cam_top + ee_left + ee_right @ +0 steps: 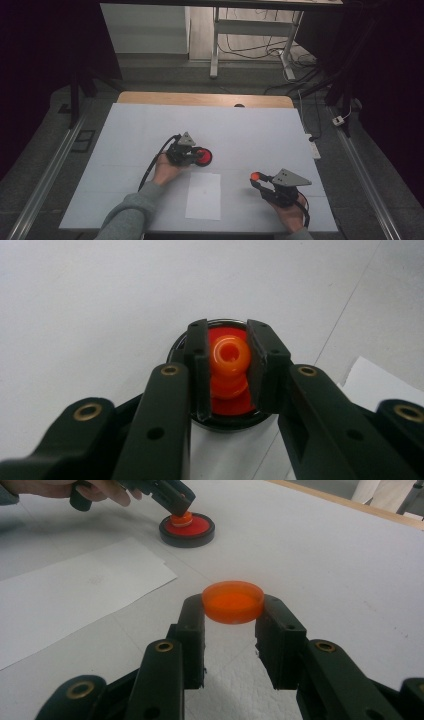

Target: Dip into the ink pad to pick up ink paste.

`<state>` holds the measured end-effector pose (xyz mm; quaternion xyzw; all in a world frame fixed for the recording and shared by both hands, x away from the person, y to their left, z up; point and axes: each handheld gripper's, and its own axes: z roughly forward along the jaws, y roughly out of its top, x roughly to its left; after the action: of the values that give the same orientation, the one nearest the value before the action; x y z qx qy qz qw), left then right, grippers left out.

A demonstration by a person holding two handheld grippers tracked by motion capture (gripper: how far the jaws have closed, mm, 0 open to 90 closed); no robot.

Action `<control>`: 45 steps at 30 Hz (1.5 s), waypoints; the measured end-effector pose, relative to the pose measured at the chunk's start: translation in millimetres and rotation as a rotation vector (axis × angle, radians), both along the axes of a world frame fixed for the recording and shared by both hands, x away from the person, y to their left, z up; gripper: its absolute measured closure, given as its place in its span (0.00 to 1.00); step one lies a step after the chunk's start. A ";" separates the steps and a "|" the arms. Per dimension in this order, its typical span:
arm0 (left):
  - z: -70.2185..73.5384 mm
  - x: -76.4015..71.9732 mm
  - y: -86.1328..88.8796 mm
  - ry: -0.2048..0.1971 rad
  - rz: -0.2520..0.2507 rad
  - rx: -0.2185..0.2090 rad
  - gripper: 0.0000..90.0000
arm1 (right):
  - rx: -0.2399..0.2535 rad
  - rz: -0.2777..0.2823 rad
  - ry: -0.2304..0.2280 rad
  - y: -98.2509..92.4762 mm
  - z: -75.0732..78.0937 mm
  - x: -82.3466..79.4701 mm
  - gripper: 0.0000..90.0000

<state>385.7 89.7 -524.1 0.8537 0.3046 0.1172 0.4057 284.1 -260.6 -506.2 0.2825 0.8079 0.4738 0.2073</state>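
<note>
We hold a gripper in each hand over the white worktop (125, 150). Our left gripper (192, 156) sits near the middle of the worktop, with its jaws closed on an orange knob (229, 360), a small rounded piece with a hole in its top. The knob stands on the red face of a round black-rimmed base (187, 529), and the jaw pads press against it from both sides. In the left gripper view the knob sits squarely between the two pads, with the red face showing below it and the black rim curving behind and beneath the jaws. The base rests flat on the worktop, just beyond the far corner of a white sheet of paper (204, 196) that lies toward our edge.

Our right gripper (256, 178) is well apart from the left one, toward the right and nearer to us. Its jaws grip an orange disc (233, 601), a flat, translucent round piece held level by its edge between the two jaw tips. In the right gripper view the disc is lifted clear of the worktop, with the surface showing beneath it. Farther off in that same view, the left hand (90, 489) and its gripper lean over the base, with the knob caught between the jaws.
</note>
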 end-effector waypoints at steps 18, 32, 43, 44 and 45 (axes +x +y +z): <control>25.3 -2.9 11.8 -0.024 0.004 -0.122 0.81 | 0.011 0.003 0.004 -2.2 0.5 1.1 0.72; 48.7 -12.1 16.4 -0.031 -0.025 -0.202 0.81 | 0.003 0.001 -0.006 -3.1 1.3 1.0 0.72; 58.5 -19.2 17.4 -0.061 -0.037 -0.186 0.81 | 0.001 -0.001 -0.007 -3.4 1.3 1.2 0.72; 59.2 -19.6 17.9 -0.059 -0.038 -0.188 0.81 | 0.003 0.002 -0.007 -3.7 1.3 1.3 0.72; 59.6 -19.8 18.4 -0.055 -0.041 -0.191 0.81 | 0.004 0.002 -0.007 -3.9 1.3 1.4 0.72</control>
<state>365.9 108.0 -464.5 0.8137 0.2857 0.1030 0.4957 285.5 -264.5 -504.9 0.2802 0.8065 0.4767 0.2092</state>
